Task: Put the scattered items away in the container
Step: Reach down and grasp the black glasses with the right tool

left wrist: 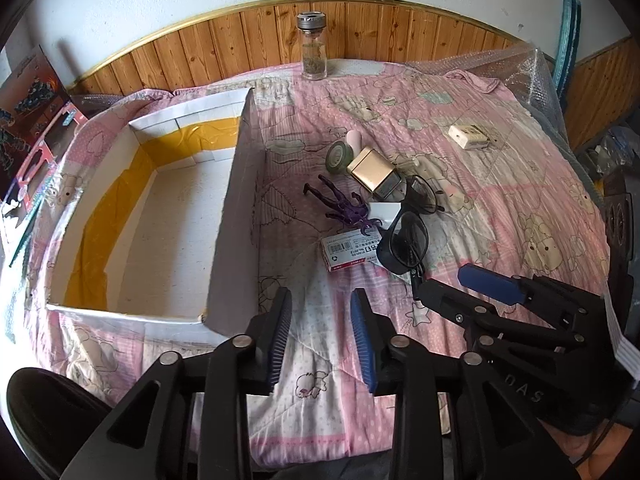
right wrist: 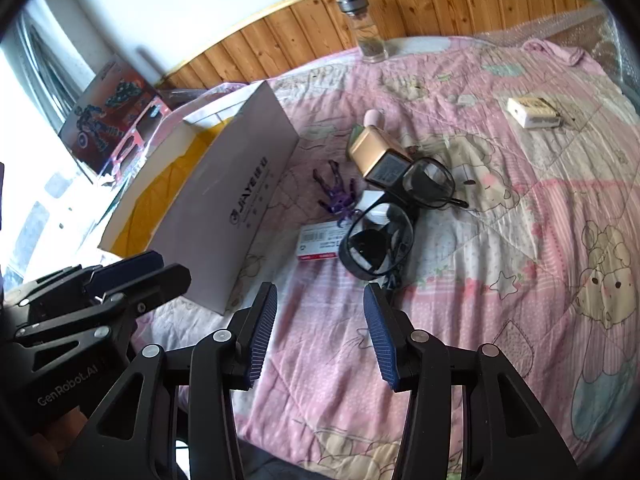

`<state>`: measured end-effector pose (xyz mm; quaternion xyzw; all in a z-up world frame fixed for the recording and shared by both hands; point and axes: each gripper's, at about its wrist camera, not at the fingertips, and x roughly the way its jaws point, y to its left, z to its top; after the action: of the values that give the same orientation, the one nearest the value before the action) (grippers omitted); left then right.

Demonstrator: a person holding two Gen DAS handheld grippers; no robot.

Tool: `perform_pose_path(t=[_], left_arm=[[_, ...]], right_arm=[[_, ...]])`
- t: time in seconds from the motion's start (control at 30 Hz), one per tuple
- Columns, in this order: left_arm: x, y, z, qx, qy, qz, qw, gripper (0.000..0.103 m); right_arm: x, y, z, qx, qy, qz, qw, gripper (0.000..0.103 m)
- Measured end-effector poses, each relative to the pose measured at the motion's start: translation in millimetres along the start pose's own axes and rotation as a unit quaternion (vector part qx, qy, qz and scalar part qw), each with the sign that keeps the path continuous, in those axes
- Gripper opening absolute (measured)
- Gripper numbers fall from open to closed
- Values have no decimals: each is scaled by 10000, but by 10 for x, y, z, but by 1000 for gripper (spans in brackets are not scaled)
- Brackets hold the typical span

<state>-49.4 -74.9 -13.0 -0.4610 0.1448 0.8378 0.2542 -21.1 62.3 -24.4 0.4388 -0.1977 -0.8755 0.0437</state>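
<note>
A white cardboard box [left wrist: 224, 216] lined with yellow tape lies open at the left of the pink quilt; the right wrist view shows its printed side wall [right wrist: 224, 208]. To its right lies a heap: black glasses [left wrist: 408, 236] [right wrist: 380, 248], a purple figure [left wrist: 344, 204] [right wrist: 338, 196], a red-and-white staples box [left wrist: 350, 252] [right wrist: 320, 244], a gold box [left wrist: 370, 168] [right wrist: 372, 148] and a green tape roll [left wrist: 339, 156]. A small white box [left wrist: 468, 136] [right wrist: 534, 112] lies apart, farther right. My left gripper [left wrist: 322, 296] [right wrist: 172, 266] is open and empty near the box's front corner. My right gripper [right wrist: 320, 296] [left wrist: 442, 280] is open, just short of the glasses.
A glass jar [left wrist: 313, 50] [right wrist: 366, 30] stands at the quilt's far edge against the wood-panelled wall. A toy package [left wrist: 32, 92] [right wrist: 108, 100] leans at the left beyond the box. Bubble wrap [left wrist: 520, 68] covers the far right corner.
</note>
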Motion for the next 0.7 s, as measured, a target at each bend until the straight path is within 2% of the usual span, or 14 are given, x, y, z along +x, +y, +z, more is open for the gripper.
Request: perform_pose_path(t=[0.23,0.47,0.6,0.7], left_arm=[[245,43,72,-144,125,-220,9996,47],[560,10,159,-182,286,-568,9978,49],[787,-21,211,-217,452,-738,9960,49],[909,-18,248,-245,535,-716,9957,49]], right_arm=[[205,-212,88,282,154,-64,9995,51],[420,-555,244,739,197,-124,9970,53],[603,-703,325,1017,355,61,9942,53],[728,-714,425,1152,393,321,9920,53]])
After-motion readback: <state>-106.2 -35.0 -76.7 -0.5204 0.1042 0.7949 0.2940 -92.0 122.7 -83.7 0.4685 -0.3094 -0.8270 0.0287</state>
